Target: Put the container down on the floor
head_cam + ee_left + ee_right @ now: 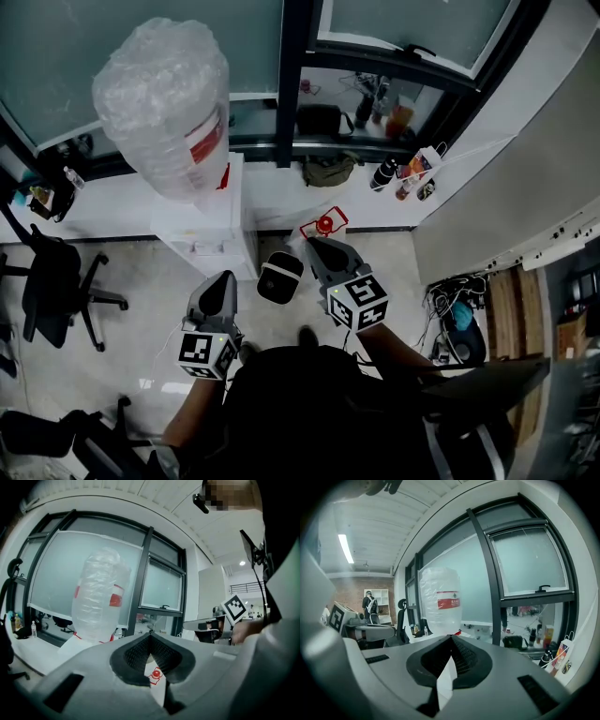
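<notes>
The container is a big clear water bottle (164,108) with a red label, standing upside down on a white dispenser (211,230) by the window. It also shows in the left gripper view (98,597) and the right gripper view (440,602), ahead of both grippers and apart from them. My left gripper (217,286) is below the dispenser's front, its jaws shut with nothing between them (150,637). My right gripper (319,246) is to the right of the dispenser and is also shut and empty (451,639).
On the floor a small white and black bin (279,277) stands between the grippers, with a red-framed item (324,223) behind it. An office chair (56,281) stands at the left. Bags (321,122) and bottles (384,173) line the window ledge. Cables (459,319) lie at the right.
</notes>
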`<action>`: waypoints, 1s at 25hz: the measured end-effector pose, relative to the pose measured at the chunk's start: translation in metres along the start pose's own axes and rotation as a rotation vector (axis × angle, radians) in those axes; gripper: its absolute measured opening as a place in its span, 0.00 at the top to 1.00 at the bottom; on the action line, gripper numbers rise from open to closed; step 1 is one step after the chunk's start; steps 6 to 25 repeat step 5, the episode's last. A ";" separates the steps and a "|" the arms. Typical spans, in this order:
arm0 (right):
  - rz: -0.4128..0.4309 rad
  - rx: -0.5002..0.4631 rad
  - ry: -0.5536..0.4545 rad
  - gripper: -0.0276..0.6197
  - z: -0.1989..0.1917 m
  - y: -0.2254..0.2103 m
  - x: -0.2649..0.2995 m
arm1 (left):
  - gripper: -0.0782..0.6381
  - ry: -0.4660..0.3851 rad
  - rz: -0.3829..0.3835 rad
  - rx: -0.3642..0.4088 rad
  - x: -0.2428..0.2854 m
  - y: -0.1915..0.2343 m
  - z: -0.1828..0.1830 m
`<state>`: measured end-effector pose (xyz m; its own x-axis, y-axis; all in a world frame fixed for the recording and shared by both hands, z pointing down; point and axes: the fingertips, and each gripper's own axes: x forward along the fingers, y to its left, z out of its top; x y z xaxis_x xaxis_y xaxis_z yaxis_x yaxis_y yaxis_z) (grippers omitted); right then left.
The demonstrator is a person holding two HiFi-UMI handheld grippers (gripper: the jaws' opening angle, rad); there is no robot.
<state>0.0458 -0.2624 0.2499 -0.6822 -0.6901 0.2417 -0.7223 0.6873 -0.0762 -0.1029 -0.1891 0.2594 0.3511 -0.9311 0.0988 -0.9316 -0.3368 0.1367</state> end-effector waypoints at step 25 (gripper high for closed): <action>0.003 -0.005 0.009 0.95 -0.003 0.002 0.002 | 0.88 0.007 0.010 -0.017 0.001 0.004 -0.003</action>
